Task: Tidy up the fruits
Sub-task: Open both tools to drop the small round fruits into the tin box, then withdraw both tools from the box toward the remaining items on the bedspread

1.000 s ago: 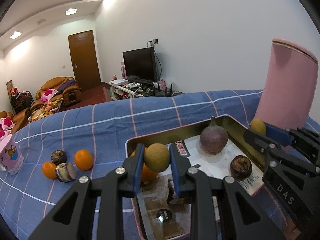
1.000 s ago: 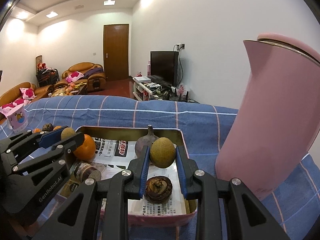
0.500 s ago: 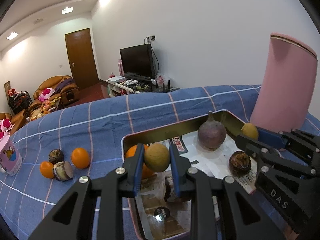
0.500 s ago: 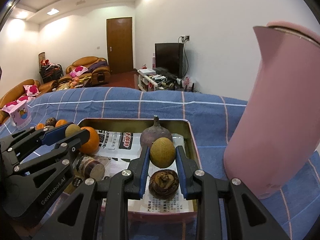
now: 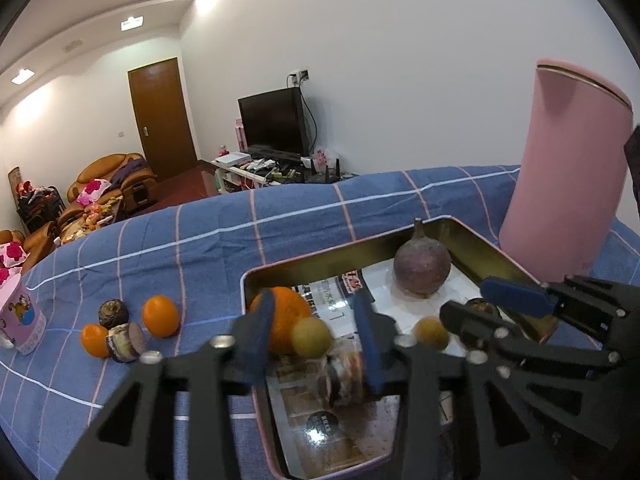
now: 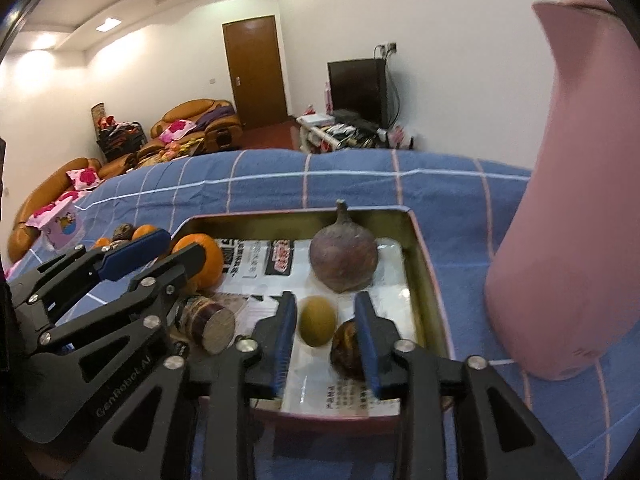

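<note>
left tongs (image 5: 312,336): spread apart over the tray's near-left part; nothing is clamped.
right tongs (image 6: 326,326): spread apart over the tray's near-right part; nothing is clamped.
left yellow-green fruit (image 5: 311,337): seen between the left tongs' pads, in front of the orange; blurred, contact cannot be told.
right yellow-green fruit (image 6: 318,321): seen on the paper lining between the right tongs' pads.
dark brown fruit (image 6: 347,347): placed just right of it.
cut fruit (image 6: 208,325): laid on its side in the tray.
orange (image 5: 285,316): placed at the tray's left wall.
purple fruit (image 6: 343,258): placed at the far end.
tray (image 6: 424,264): placed on the blue checked surface (image 5: 200,252).
pink jug (image 5: 568,176): placed right of the tray.
loose fruits (image 5: 160,316): left on the cloth, left of the tray.
</note>
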